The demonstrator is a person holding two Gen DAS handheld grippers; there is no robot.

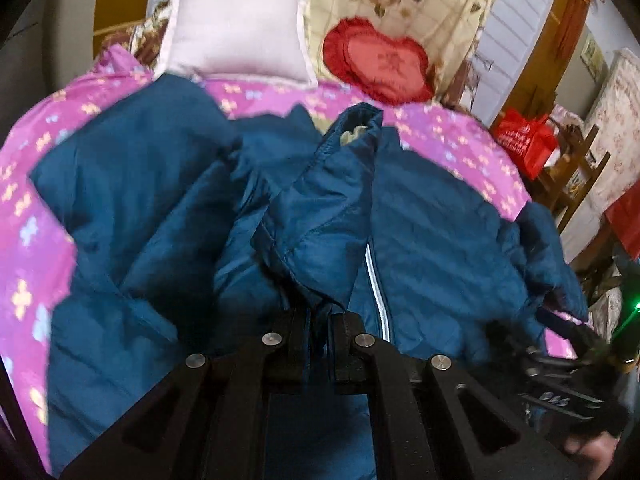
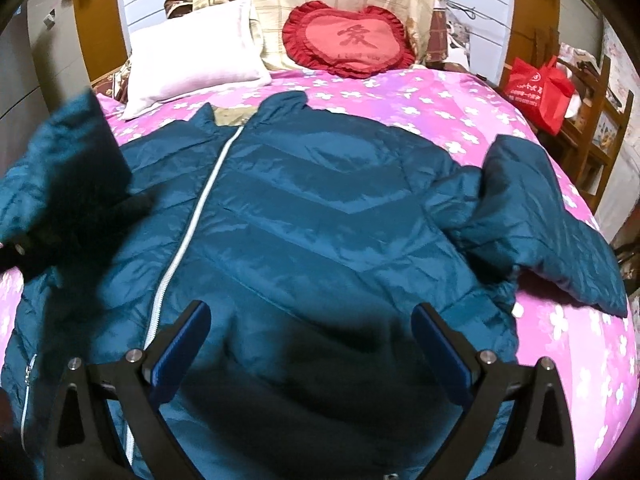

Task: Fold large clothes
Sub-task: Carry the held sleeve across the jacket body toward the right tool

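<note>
While left tongs point(image 1: 318, 336) pinched fold of jacket point(image 2: 304, 216), right tongs point(image 2: 312, 344) hung wide above its hem, gripping nothing. One teal quilted jacket, pale zipper point(image 2: 200, 216), spread front-up on pink floral bed point(image 2: 460, 108); one sleeve lifted. Two pillows: one white point(image 2: 192, 60), one red point(image 2: 348, 42).

Left wrist view sat close over jacket point(image 1: 432, 216), facing headboard beyond gripper. Right wrist view looked likewise, higher. Both shared jacket, red cushion point(image 2: 348, 42), bed point(image 2: 460, 108).
</note>
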